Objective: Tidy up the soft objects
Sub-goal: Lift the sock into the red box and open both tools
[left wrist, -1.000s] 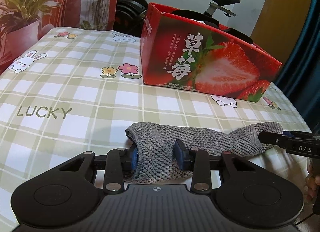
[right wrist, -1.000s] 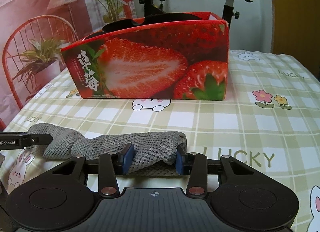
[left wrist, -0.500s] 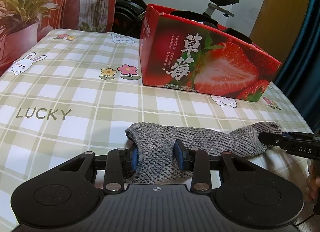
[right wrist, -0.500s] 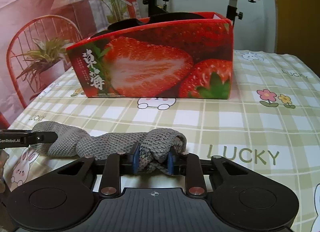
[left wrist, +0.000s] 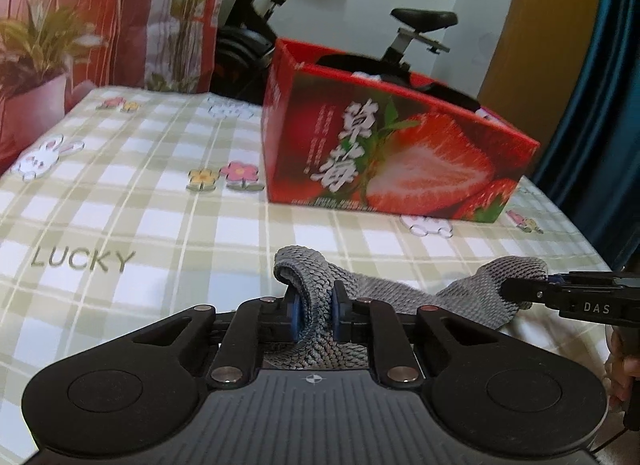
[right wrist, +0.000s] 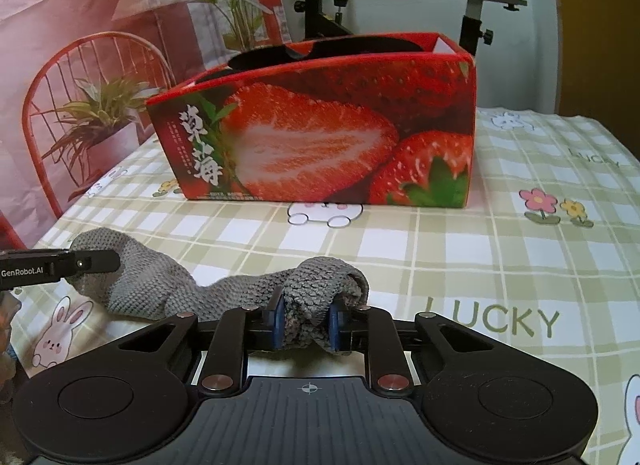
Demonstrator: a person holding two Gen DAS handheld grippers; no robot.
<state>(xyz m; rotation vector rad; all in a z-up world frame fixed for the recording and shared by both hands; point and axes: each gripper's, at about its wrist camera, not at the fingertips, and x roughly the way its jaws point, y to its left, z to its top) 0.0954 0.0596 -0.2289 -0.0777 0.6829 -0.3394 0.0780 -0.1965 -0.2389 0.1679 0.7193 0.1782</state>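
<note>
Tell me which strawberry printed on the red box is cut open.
The larger left strawberry, beside the white characters: it shows pale flesh. The right strawberry is whole, with green leaves.

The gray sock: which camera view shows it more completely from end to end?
The right wrist view: the gray sock stretches from the left gripper to the right gripper, little hidden. In the left wrist view, the sock is foreshortened, its near end partly covered by the left gripper, whose jaws are closing on it.
</note>
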